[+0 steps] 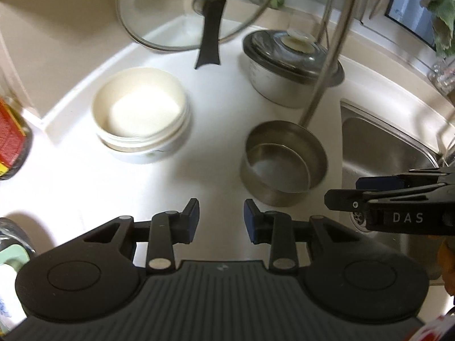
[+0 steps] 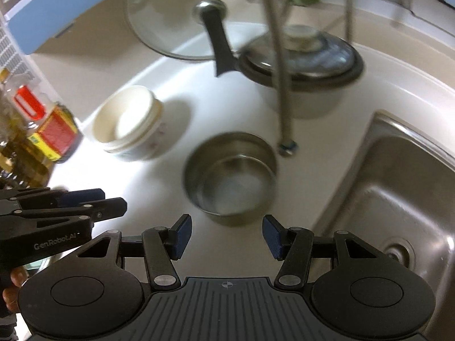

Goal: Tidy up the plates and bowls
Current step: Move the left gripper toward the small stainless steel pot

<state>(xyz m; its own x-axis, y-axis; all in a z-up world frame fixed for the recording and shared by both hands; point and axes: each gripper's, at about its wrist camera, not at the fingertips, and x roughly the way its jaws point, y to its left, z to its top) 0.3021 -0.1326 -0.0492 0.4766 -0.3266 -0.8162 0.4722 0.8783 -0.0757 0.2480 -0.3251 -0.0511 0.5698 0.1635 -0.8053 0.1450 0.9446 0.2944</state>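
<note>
steel bowls (image 1: 283, 160): brushed metal | white bowls (image 1: 141, 113): glossy ceramic | lid (image 1: 182, 8): glass

Both grippers are matte black with ribbed grey bases, silver pivot screws and blue finger pads (image 1: 194, 218); side lettering reads "DAS" and, seemingly, "GenRobot.AI".

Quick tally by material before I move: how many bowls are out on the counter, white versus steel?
White bowls: 2, nested as one stack, judging by the doubled rim.
Steel bowls: 2, a smaller one sitting inside a larger one.
Total: 4 bowls.
The lidded steel pot is not counted. Both grippers, left and right, are open and empty.
</note>
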